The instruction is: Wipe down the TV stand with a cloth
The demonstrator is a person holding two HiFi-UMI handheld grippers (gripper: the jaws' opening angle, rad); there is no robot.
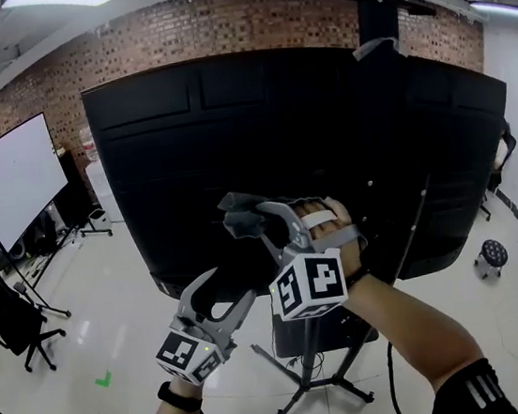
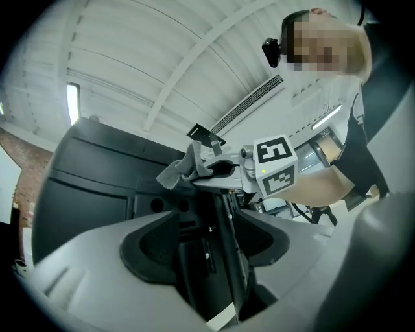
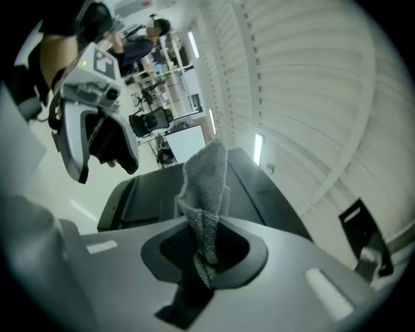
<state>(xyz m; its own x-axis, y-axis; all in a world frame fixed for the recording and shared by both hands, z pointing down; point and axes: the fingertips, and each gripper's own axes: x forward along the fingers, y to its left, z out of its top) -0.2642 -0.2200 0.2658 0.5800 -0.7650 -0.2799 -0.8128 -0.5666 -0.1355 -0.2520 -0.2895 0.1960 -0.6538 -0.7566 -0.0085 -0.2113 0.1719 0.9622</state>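
Observation:
The big black back of a TV [image 1: 230,129] fills the head view, carried on a black stand [image 1: 311,374] with splayed legs on the floor. My right gripper [image 1: 247,220] is up against the TV's lower back, shut on a crumpled grey cloth [image 1: 239,215]. In the right gripper view the cloth [image 3: 205,201] stands up from between the jaws. My left gripper [image 1: 228,295] hangs lower and to the left, open and holding nothing. In the left gripper view the stand's dark column [image 2: 217,259] runs between its open pads, with the cloth [image 2: 185,165] above.
A whiteboard [image 1: 14,177] on a wheeled frame stands at the left, with a black office chair [image 1: 14,323] below it. At the right are a small round stool [image 1: 493,256] and a cable [image 1: 392,383] trailing over the pale floor. A brick wall [image 1: 216,22] runs behind.

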